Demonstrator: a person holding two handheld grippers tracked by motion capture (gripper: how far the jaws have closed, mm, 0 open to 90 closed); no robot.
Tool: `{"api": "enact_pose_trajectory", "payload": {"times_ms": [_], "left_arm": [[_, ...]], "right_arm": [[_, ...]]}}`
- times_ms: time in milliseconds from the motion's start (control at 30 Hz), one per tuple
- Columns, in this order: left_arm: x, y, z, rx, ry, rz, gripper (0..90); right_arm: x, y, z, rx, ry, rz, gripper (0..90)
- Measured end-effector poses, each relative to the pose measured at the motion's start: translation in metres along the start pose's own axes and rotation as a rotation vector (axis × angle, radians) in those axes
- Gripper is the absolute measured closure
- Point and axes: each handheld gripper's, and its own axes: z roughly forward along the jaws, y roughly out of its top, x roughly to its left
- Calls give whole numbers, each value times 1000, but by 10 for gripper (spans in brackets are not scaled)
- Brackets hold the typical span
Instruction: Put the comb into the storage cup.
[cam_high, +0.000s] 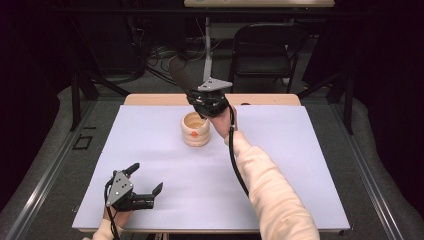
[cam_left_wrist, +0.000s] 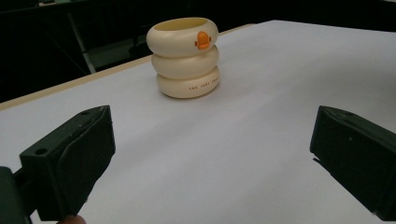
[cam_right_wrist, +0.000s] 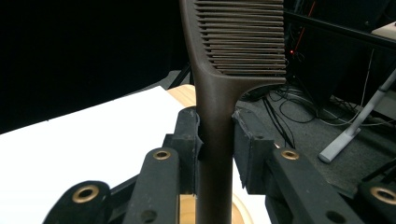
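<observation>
Comb (cam_right_wrist: 236, 56) up in the air, gripped by its handle between the pads of the right gripper (cam_high: 210, 100), which presses on it from both sides. In the high view that gripper hangs just above the far rim of the cream holder (cam_high: 195, 128) (a stack of three rounded rings with a small orange mark on the front), and the comb's toothed end slants up and away toward the far side. The handle's lower end dips toward the holder's open mouth; whether it touches I cannot tell. The holder stands upright on the white table top (cam_high: 280, 165), toward the far middle. Left gripper (cam_high: 137, 187) rests near the front left corner, jaws spread wide with nothing between them, well apart from the holder.
</observation>
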Motion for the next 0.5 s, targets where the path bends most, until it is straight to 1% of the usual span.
{"api": "enact_pose_trajectory", "payload": {"times_ms": [333, 500], "left_arm": [[0, 0, 0, 0, 0, 0, 0], [0, 0, 0, 0, -1, 0, 0]], "right_arm": [[2, -3, 5, -25, -1, 15, 724], [4, -5, 9, -21, 6, 19, 724]]}}
